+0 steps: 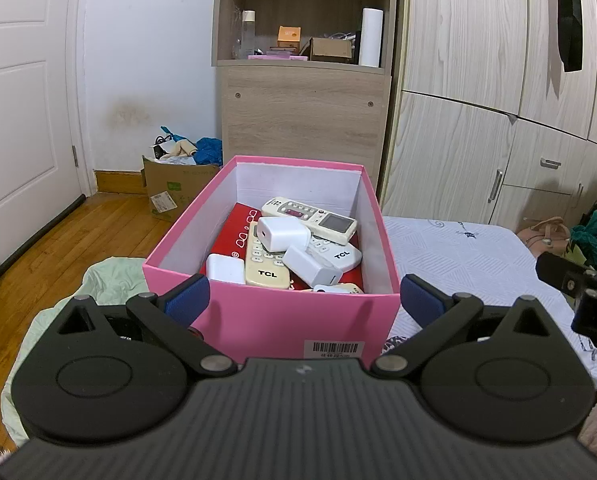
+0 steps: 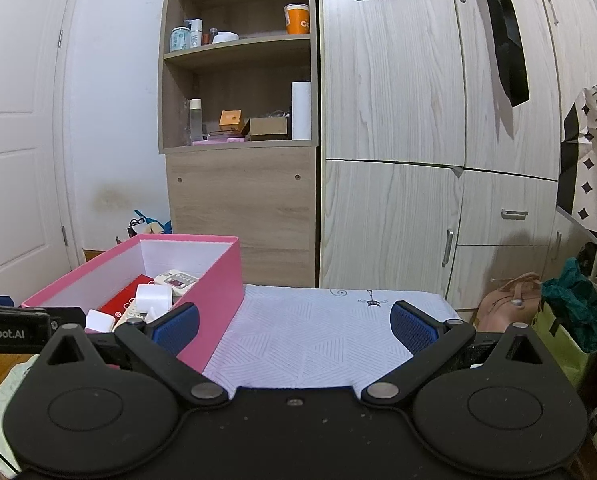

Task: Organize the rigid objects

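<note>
A pink box (image 1: 282,320) stands on a white patterned bed cover (image 1: 458,248). Inside lie a cream TCL remote (image 1: 264,260), a second remote with a screen (image 1: 310,214), a white TCL remote (image 1: 340,254), white chargers (image 1: 282,234) and a red flat pack (image 1: 234,236). My left gripper (image 1: 304,300) is open and empty, its fingers on either side of the box's near end. My right gripper (image 2: 294,326) is open and empty over the bed cover (image 2: 310,332), just right of the pink box (image 2: 214,292).
A wooden shelf unit (image 1: 304,116) and wardrobe (image 1: 478,120) stand behind. A cardboard box (image 1: 170,184) sits on the wood floor by the door (image 1: 18,100). A green cloth (image 1: 106,276) lies left of the pink box. Bags (image 2: 510,300) lie at the right.
</note>
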